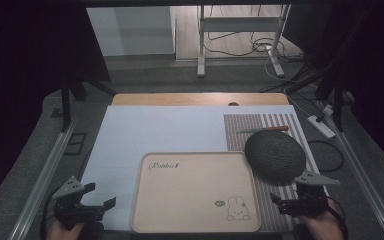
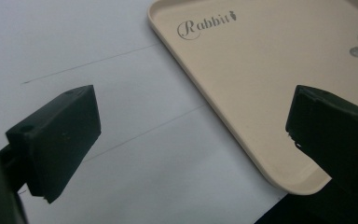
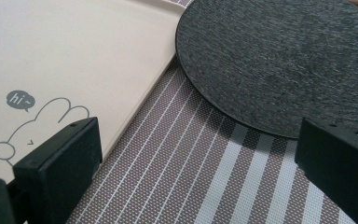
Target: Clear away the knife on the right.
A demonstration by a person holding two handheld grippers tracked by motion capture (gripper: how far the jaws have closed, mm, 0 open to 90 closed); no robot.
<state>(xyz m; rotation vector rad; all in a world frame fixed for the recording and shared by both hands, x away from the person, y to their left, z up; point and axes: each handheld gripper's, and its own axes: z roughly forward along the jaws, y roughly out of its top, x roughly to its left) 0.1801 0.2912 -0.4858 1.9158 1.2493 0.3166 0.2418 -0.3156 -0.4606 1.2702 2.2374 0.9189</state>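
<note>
A beige tray (image 1: pixel 180 215) printed with "Rabbit" and a rabbit drawing lies at the table's front middle. A dark round slate plate (image 1: pixel 275 155) rests on a striped placemat (image 1: pixel 280 125) to its right, with a wooden-handled knife (image 1: pixel 263 129) behind it. My left gripper (image 1: pixel 102 200) hovers at the front left, open, over the white mat beside the tray's corner (image 2: pixel 303 186). My right gripper (image 1: pixel 283 199) is at the front right, open over the placemat (image 3: pixel 191 172), between the tray's edge (image 3: pixel 135 112) and the plate (image 3: pixel 284 60). Nothing is between either pair of jaws.
A white mat (image 1: pixel 145 135) covers most of the wooden table (image 1: pixel 200 99). Metal rails run along both sides. A desk frame (image 1: pixel 240 30), cables and a power strip (image 1: pixel 321 126) are on the floor beyond the table.
</note>
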